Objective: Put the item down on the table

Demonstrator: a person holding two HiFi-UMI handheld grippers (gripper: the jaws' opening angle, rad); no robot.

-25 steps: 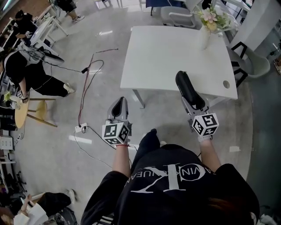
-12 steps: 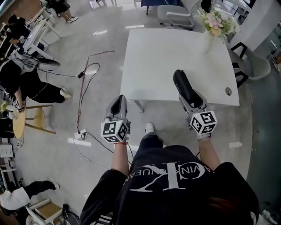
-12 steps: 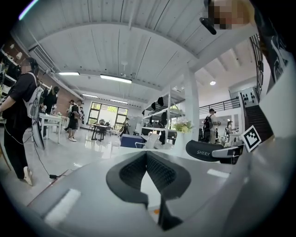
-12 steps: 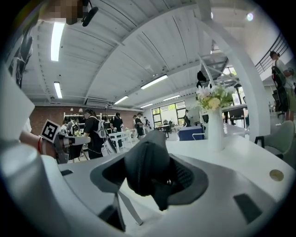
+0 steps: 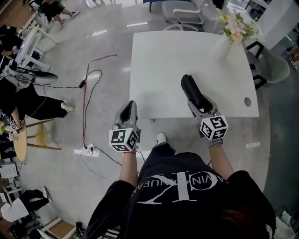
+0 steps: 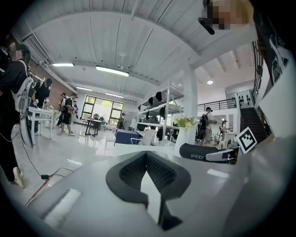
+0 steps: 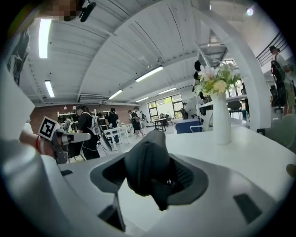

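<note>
A long black zippered case [image 5: 190, 91] is clamped in my right gripper [image 5: 197, 103], which is shut on its near end. The case juts forward above the front part of the white table [image 5: 159, 60]; whether it touches the top I cannot tell. In the right gripper view the case [image 7: 147, 166] fills the space between the jaws. My left gripper [image 5: 129, 107] is shut and holds nothing, over the floor just off the table's front left corner. The left gripper view shows its jaws closed together [image 6: 147, 155] and the case [image 6: 203, 152] to the right.
A white vase of flowers [image 5: 230, 38] stands at the table's far right corner. A cable hole [image 5: 247, 101] is near the front right corner. Chairs [image 5: 180, 9] stand behind the table. Cables [image 5: 88, 88] and a power strip [image 5: 88, 150] lie on the floor at left, near seated people.
The person has stepped toward the table. Both grippers have come forward, and the right one with the case now reaches over the table's front edge.
</note>
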